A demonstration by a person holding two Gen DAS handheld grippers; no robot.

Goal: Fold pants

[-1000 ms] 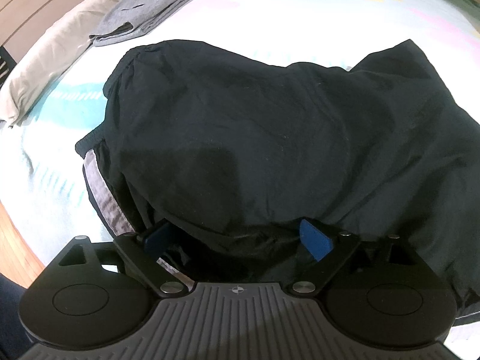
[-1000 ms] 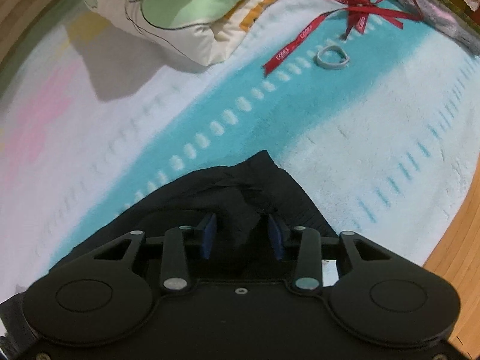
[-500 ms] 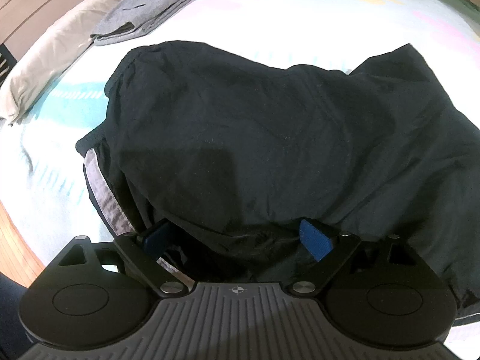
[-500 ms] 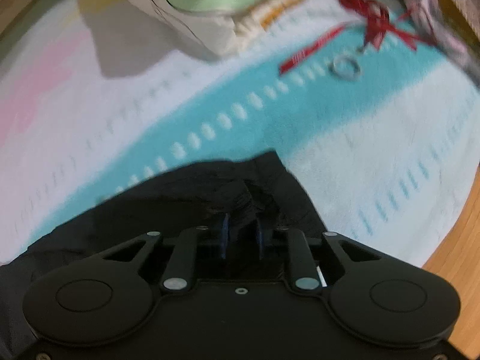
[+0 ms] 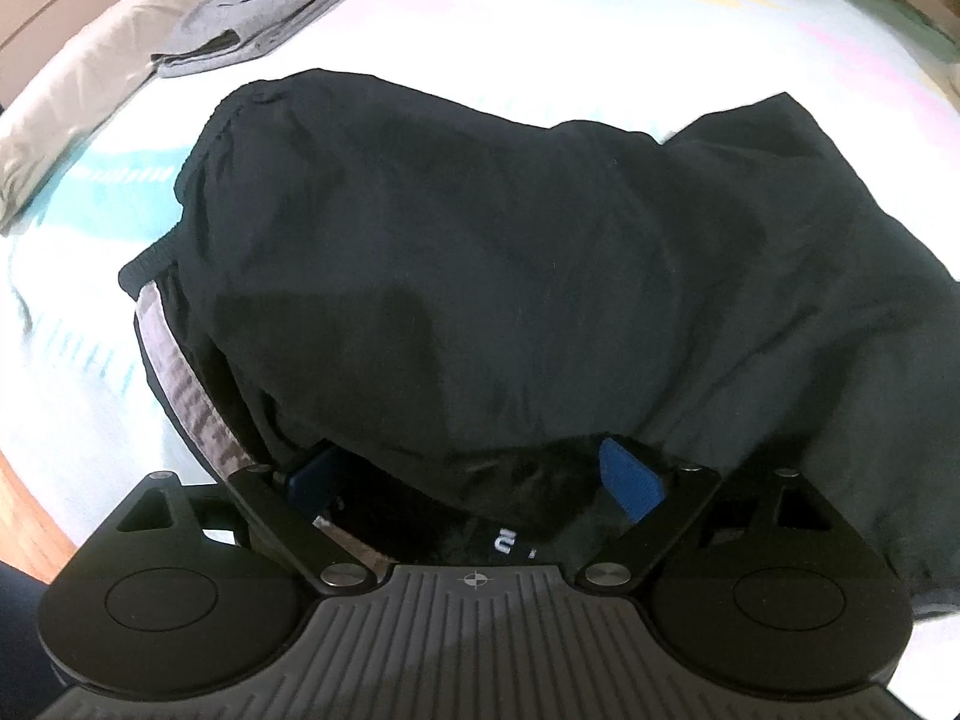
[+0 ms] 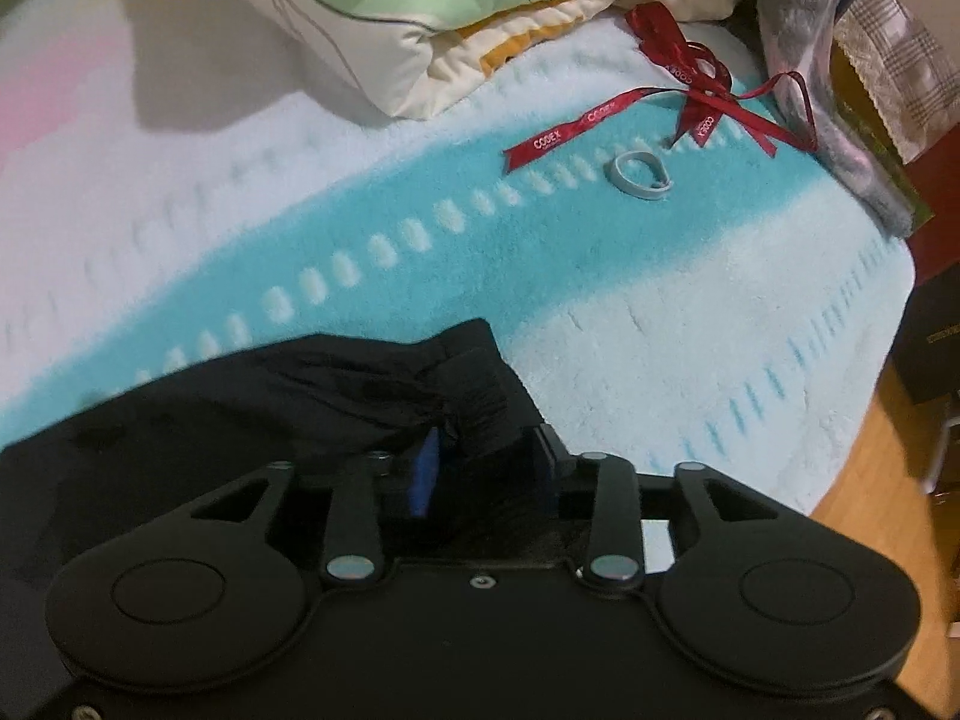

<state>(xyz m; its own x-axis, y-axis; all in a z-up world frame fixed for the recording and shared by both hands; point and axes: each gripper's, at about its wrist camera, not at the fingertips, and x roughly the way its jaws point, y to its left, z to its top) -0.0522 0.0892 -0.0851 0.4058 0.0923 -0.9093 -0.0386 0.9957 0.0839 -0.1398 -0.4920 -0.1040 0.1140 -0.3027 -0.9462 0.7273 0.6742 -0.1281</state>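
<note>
Black pants (image 5: pixel 480 276) with a grey side stripe lie spread and bunched on the bed, filling the left wrist view. My left gripper (image 5: pixel 474 480) is open; its blue pads straddle the near edge of the pants, with fabric lying between them. In the right wrist view a corner of the black pants (image 6: pixel 336 390) lies on the blanket. My right gripper (image 6: pixel 486 468) is closed on a bunched fold of that corner, with the fabric pinched between the blue pads.
Folded grey clothes (image 5: pixel 282 0) and a pillow (image 5: pixel 78 96) lie at the far left. A folded quilt (image 6: pixel 432 18), a red ribbon (image 6: pixel 678 96) and a grey ring (image 6: pixel 639 177) lie beyond the right gripper. The bed edge and wooden floor (image 6: pixel 870 480) are at right.
My right gripper has closed from open onto the pants corner and shifted, lifting the fabric slightly. The left gripper has stayed open and moved slightly nearer over the pants.
</note>
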